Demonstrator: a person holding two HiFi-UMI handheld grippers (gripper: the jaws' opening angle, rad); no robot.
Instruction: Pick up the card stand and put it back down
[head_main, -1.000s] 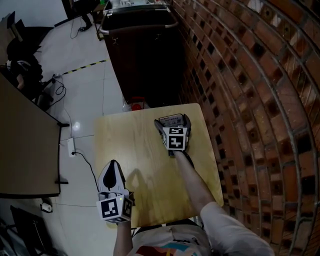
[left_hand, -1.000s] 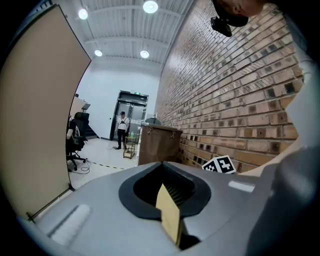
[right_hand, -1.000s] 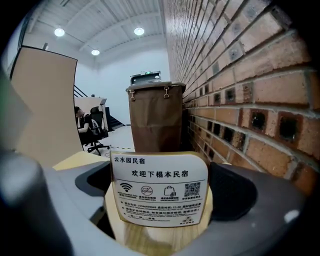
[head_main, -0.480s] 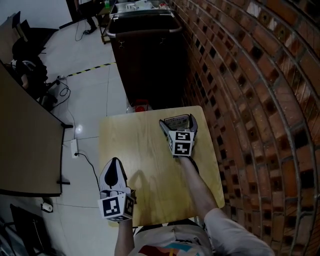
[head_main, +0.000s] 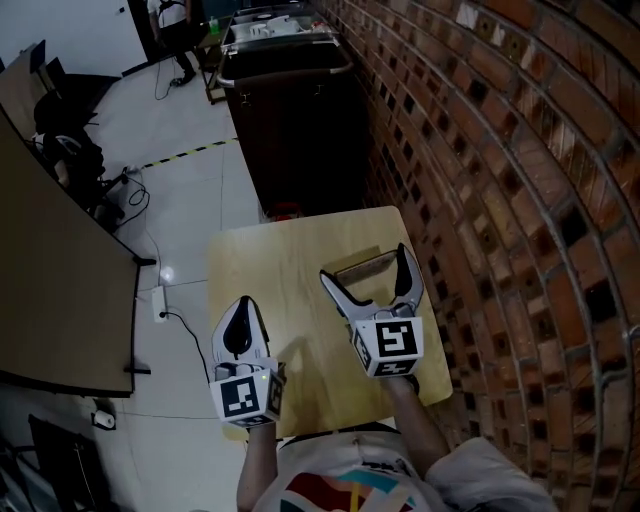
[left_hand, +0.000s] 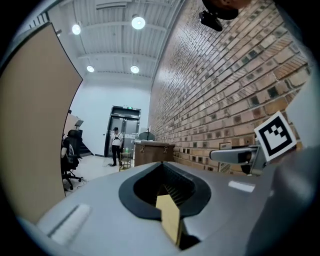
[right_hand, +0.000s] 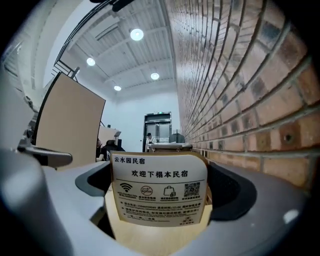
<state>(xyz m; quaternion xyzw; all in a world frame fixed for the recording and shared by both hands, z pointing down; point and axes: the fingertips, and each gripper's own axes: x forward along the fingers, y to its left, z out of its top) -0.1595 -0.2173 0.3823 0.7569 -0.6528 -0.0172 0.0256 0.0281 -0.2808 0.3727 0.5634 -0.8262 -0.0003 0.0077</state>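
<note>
Wood bench (head_main: 265, 265): pale top, small; right edge close to brick wall (head_main: 500, 200).
Card stand (right_hand: 159, 190): upright on bench, far-right part, nr the edge on the wall side. Printed card w/ icons + QR square faces the right gripper.
Right gripper (head_main: 364, 264): over bench's right half, jaws spread wide, one each side of card stand. Stand sits btwn the tips; can't tell if either jaw touches it.
Left gripper (head_main: 243, 305): over bench's near-left part, jaws pressed together, nothing btwn them. Well apart from card stand.
Beyond bench: dark cabinet (head_main: 290, 120) past the far edge, against same wall.
Left of bench: pale floor (head_main: 185, 150) w/ a cable (head_main: 180, 320) running toward bench's left edge; big tan panel (head_main: 50, 270) further left.
</note>
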